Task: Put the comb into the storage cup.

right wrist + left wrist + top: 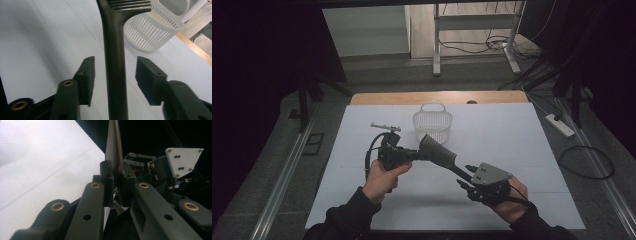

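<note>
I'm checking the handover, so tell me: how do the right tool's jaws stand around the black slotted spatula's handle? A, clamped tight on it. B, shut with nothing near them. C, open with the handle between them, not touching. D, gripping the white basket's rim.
C: in the right gripper view the spatula handle runs between the right tool jaws with a gap on each side, while the left tool is clamped on the blade.

Held above the table [522,130], slotted spatula [438,150] slanting between the two claws: head toward left claw [414,155], handle running down to right claw [466,176]. Behind the spatula, near the table's far edge, basket [432,122]. Left of the basket, small rack [385,127].
</note>
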`<state>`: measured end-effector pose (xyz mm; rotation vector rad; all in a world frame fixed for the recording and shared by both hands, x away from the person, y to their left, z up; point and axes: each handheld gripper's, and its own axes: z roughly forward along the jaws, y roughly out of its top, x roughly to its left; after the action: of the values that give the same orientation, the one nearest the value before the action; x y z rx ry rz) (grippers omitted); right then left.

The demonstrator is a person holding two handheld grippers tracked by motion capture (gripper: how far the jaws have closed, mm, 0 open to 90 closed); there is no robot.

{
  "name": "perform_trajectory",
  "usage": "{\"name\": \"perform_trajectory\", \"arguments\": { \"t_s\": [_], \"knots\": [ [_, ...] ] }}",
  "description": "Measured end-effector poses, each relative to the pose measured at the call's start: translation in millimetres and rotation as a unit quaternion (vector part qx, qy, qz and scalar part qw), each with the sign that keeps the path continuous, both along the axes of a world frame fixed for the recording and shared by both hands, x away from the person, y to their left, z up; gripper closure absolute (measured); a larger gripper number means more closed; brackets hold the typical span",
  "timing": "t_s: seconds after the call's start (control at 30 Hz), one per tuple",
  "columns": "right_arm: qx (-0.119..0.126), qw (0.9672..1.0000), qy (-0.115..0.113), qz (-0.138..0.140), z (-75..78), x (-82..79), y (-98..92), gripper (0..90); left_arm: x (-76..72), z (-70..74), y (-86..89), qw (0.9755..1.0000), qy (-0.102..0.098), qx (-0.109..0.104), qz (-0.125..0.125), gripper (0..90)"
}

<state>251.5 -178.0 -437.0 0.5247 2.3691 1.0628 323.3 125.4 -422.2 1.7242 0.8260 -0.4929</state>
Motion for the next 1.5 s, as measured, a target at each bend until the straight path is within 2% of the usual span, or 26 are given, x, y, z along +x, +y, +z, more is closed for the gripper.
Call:
{"name": "perform_trajectory", "arguments": {
  "t_s": [0.23, 0.4, 0.5, 0.57, 0.63, 0.93, 1.3, 1.5],
  "knots": [
    [0.006, 0.9992, 0.038, -0.009, -0.8, 6.3, -4.2, 29.0, -0.8, 4.0, 4.0, 0.9997, -0.017, 0.013, 0.013, 83.7],
    [0.014, 0.9969, 0.074, -0.022, -1.8, 11.4, -8.0, 25.6, -1.5, 6.4, 6.3, 0.9991, -0.031, 0.021, 0.019, 83.7],
    [0.018, 0.9959, 0.085, -0.024, -2.2, 13.0, -9.8, 23.5, -1.7, 7.3, 7.2, 0.9989, -0.036, 0.022, 0.018, 83.7],
    [0.027, 0.9943, 0.100, -0.027, -2.2, 15.7, -13.2, 21.1, -2.0, 8.9, 8.2, 0.9986, -0.042, 0.026, 0.020, 83.7],
    [0.029, 0.9937, 0.105, -0.029, -2.1, 16.7, -14.5, 20.1, -2.2, 9.4, 8.7, 0.9984, -0.044, 0.028, 0.021, 83.7],
    [0.044, 0.9861, 0.153, -0.046, -6.2, 25.9, -27.8, 14.3, -1.9, 12.7, 14.4, 0.9965, -0.059, 0.048, 0.036, 83.7],
    [0.037, 0.9862, 0.153, -0.051, -6.7, 26.1, -36.6, 7.2, -0.7, 19.5, 25.0, 0.9941, -0.074, 0.060, 0.052, 83.6],
    [0.019, 0.9874, 0.149, -0.048, -9.9, 25.2, -39.3, 2.0, 0.9, 19.9, 30.9, 0.9936, -0.074, 0.062, 0.058, 83.6]
  ]
}}
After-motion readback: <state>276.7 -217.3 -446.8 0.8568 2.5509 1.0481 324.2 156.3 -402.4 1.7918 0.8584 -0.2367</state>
